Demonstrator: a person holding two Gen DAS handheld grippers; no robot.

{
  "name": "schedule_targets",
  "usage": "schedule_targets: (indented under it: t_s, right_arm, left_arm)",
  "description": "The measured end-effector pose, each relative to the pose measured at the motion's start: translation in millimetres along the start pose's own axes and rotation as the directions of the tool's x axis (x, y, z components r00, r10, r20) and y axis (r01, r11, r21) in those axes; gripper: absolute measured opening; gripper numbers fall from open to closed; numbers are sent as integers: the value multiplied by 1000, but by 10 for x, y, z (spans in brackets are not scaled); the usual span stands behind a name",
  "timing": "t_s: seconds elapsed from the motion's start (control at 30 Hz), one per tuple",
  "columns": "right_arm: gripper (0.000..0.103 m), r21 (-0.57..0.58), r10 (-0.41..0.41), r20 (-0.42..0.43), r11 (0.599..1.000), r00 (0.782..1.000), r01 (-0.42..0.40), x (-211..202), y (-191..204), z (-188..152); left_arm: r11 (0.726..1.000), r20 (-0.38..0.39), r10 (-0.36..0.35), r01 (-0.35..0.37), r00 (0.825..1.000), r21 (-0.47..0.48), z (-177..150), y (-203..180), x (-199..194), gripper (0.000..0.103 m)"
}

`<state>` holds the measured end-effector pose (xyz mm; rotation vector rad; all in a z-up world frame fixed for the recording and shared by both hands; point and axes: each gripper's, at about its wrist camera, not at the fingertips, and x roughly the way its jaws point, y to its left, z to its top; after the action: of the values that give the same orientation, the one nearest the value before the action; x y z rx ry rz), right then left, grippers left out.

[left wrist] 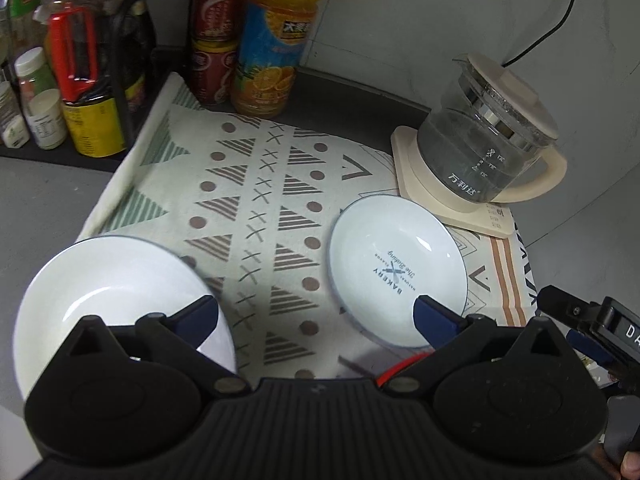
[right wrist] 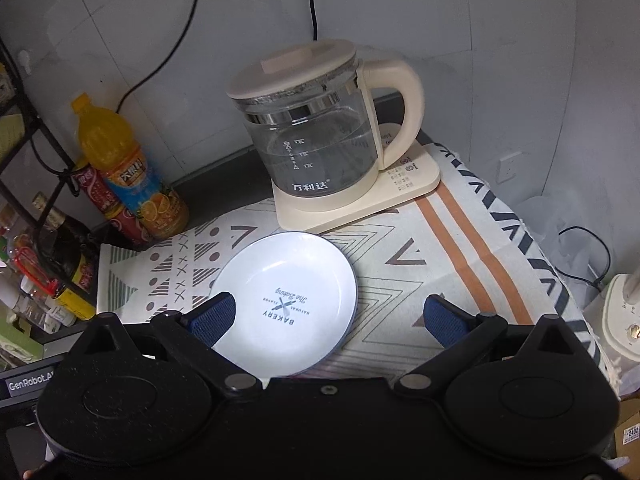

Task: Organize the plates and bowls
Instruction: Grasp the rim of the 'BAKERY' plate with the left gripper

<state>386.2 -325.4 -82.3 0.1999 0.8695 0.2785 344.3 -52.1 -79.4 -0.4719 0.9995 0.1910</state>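
Note:
A white plate marked BAKERY (left wrist: 396,268) lies on the patterned cloth (left wrist: 248,208) in front of the kettle. It also shows in the right wrist view (right wrist: 288,300). A plain white bowl (left wrist: 112,300) sits at the cloth's left edge, partly behind my left finger. My left gripper (left wrist: 316,318) is open and empty above the cloth between bowl and plate. My right gripper (right wrist: 328,320) is open and empty, its left finger (right wrist: 214,318) over the plate's near left rim. The right gripper also shows at the right edge of the left wrist view (left wrist: 588,332).
A glass kettle (right wrist: 320,136) on a cream base stands behind the plate. An orange juice bottle (left wrist: 276,40), red cans (left wrist: 214,32) and a rack of condiment bottles (left wrist: 72,80) line the back left. A wall (right wrist: 500,40) with cables is behind.

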Motion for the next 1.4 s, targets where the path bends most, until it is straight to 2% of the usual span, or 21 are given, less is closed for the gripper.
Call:
schedule_targets:
  t_s: [0.23,0.5,0.6,0.7,0.77,0.83,0.87,0.93,1.03,1.17,1.4]
  right_arm:
    - [100,19,55,-88,998,995,-54,284,-180,184]
    - [88,23,131,-186,991,974,-129,676,-283,341]
    - [82,49,144,-234,990,961,-136,854,-347,364]
    - [73,67,148,-275,989,950,-135,1010,-416,375]
    - [64,75,149,-301,988,942,-133,1115,-448,374]
    - [56,54,139,-327,990,935,-128,1210,-435,355]
    - [48,46,139,-343,990,929,-132,1257,-426,340]
    - [39,52,150,-366,989,918,-141,1333,-424,310]
    - [32,50,140,-391,990,910,-131,1425,-427,280]
    - [27,39,144,-423,989,895,-141,1525,-424,265]
    - [22,46,163,-456,986,875,-159,1680,-453,273]
  left_arm:
    - [1000,-37,-9,8,999,-22,98,-143,264,102]
    - [998,-60,-7,4,998,-59,143,-233,560,99]
    - [996,-80,-14,7,997,-86,152,-209,654,94]
    - [993,-111,-18,5,994,-116,159,-148,768,80]
    - [990,-137,-21,2,990,-143,161,-92,850,63]
    - [986,-155,-23,-3,988,-166,159,-46,922,53]
    - [985,-157,-22,-5,987,-172,158,-33,950,49]
    - [984,-168,-21,-9,986,-178,167,-23,1007,43]
    - [979,-199,-33,-8,979,-203,182,-6,1110,32]
    - [977,-226,-40,-10,973,-215,192,-23,1228,25]
    - [974,-264,-40,-21,964,-224,167,-99,1379,22]
